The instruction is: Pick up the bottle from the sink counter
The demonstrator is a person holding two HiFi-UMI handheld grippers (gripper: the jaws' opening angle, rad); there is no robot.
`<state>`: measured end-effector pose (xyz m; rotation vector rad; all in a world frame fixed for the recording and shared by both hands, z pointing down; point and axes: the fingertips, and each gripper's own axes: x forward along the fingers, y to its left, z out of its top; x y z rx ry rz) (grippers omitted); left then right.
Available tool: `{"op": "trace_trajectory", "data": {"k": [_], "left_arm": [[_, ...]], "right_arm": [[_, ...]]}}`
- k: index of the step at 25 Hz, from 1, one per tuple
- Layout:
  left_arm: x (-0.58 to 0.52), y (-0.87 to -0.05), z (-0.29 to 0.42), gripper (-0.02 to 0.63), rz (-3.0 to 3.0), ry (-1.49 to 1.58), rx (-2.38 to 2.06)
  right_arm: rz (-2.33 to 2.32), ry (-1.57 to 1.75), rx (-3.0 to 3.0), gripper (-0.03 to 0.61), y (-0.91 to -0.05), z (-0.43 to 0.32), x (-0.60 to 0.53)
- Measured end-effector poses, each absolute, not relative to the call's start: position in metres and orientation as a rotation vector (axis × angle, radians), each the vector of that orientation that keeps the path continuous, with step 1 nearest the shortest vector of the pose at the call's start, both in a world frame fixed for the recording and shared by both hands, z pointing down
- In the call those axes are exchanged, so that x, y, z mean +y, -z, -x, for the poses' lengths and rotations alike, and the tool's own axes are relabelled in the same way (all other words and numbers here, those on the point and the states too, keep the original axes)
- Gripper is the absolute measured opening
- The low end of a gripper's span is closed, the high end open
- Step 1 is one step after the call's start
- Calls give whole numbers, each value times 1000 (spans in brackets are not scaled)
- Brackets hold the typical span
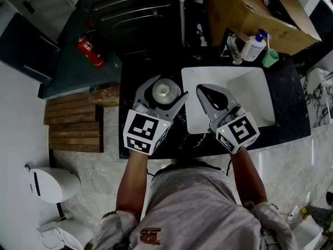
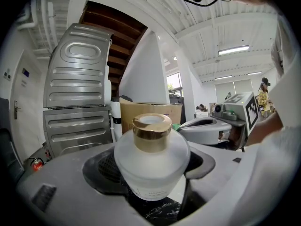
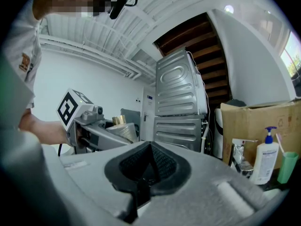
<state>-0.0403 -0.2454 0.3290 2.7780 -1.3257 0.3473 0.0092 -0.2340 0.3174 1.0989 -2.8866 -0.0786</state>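
Note:
A squat frosted-glass bottle [image 1: 163, 91] with a gold cap [image 2: 151, 132] sits between the two jaws of my left gripper [image 1: 165, 90], over the black marble counter [image 1: 130, 72] left of the sink. In the left gripper view the bottle [image 2: 151, 166] fills the gap and both dark pads lie against its sides. My right gripper [image 1: 204, 90] hovers over the white sink basin [image 1: 250, 87], its jaws together with nothing between them. In the right gripper view [image 3: 148, 168] the left gripper and the bottle [image 3: 123, 128] show at the left.
At the counter's back right stand a white pump bottle [image 1: 254, 48] and a green cup [image 1: 270, 59], with a cardboard box [image 1: 250, 9] behind them. A grey metal appliance [image 1: 140, 9] is behind the counter. A red fire extinguisher [image 1: 91, 51] lies on the floor at left.

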Motion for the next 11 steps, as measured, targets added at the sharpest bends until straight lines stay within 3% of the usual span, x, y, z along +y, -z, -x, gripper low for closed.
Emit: {"op": "trace_trajectory", "data": {"k": [11], "left_arm": [[-244, -329, 39, 330, -2782, -352, -1323]], "right_arm": [[-1085, 78, -2881, 0, -320, -8, -232]]}}
